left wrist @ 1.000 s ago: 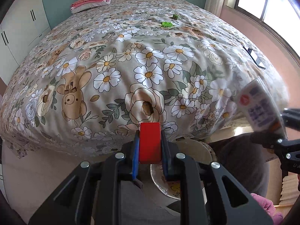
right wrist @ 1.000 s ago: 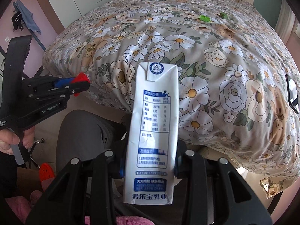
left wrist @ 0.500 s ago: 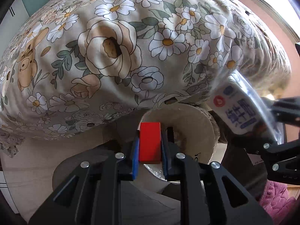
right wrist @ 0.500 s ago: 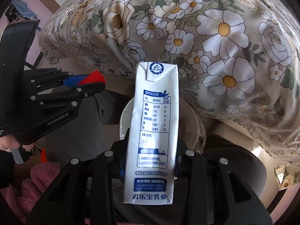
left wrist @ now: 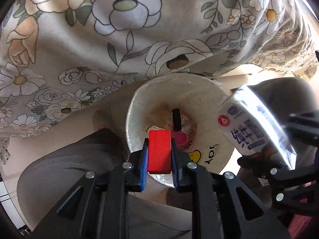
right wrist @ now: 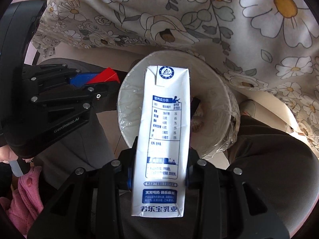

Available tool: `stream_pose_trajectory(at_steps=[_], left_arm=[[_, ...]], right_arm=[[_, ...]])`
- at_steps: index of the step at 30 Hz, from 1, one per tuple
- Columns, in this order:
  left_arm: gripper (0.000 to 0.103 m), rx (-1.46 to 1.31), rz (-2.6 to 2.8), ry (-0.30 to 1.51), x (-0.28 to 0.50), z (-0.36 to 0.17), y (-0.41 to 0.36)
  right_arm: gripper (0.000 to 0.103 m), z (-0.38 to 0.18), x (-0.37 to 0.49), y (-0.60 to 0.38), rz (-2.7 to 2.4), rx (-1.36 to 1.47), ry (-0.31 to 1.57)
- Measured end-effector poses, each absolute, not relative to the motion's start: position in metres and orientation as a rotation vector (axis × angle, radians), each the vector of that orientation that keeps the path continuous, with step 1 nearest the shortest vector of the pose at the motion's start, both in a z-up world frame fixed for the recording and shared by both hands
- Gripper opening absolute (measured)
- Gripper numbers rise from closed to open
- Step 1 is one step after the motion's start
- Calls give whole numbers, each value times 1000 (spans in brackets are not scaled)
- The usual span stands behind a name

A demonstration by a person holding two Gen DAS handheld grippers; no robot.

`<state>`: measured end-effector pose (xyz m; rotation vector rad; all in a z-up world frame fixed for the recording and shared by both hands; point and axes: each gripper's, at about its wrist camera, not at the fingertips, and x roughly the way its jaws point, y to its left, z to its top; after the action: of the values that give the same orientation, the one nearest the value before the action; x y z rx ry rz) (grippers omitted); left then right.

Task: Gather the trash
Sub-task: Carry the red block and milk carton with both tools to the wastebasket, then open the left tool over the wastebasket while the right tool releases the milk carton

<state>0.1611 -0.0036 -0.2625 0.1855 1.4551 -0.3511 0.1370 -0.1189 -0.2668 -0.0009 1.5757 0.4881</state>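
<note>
Milk carton point(right wrist: 162, 139) clamped upright in my right gripper point(right wrist: 157, 176), top end over the white bin point(right wrist: 215, 119) mouth. Red block point(left wrist: 159, 151) pinched in my left gripper point(left wrist: 159, 168), at the bin's near rim. Bin sits on the floor beside the floral bedspread point(left wrist: 99, 29), lined with clear film; inside, a black piece point(left wrist: 176, 119) and something pink point(left wrist: 181, 138).

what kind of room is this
Most likely a bedroom. A flowered bedspread hangs over the side of a bed and fills the upper view, and a lined waste bin stands on the floor right beside it. Nothing else of the room shows.
</note>
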Motion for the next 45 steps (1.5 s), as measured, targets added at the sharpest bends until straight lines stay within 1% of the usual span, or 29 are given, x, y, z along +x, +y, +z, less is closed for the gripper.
stream_pose_trajectory(at_steps=[7, 12, 19, 30, 33, 37, 43, 44, 45], left_arm=[[22, 134, -356, 1549, 171, -300, -7], [22, 32, -364, 1638, 176, -329, -11], [22, -8, -347, 1703, 181, -364, -18], [22, -78, -281, 1794, 192, -409, -14], [22, -93, -260, 1804, 194, -416, -11], [22, -49, -237, 1792, 194, -417, -13], [22, -46, -227, 1822, 196, -423, -12], [26, -39, -227, 1822, 196, -422, -13], [37, -31, -227, 1816, 196, -421, -14]], right_arm=[[37, -306, 146, -121, 457, 63, 1661], [37, -340, 157, -123, 408, 121, 1711], [37, -379, 167, -118, 365, 171, 1774], [37, -418, 180, -114, 302, 165, 1854], [37, -426, 182, -109, 275, 93, 1851], [37, -433, 182, -103, 271, 68, 1862], [38, -435, 180, -90, 254, 53, 1880], [40, -435, 179, -87, 254, 51, 1886], [50, -437, 182, -84, 247, 44, 1889]])
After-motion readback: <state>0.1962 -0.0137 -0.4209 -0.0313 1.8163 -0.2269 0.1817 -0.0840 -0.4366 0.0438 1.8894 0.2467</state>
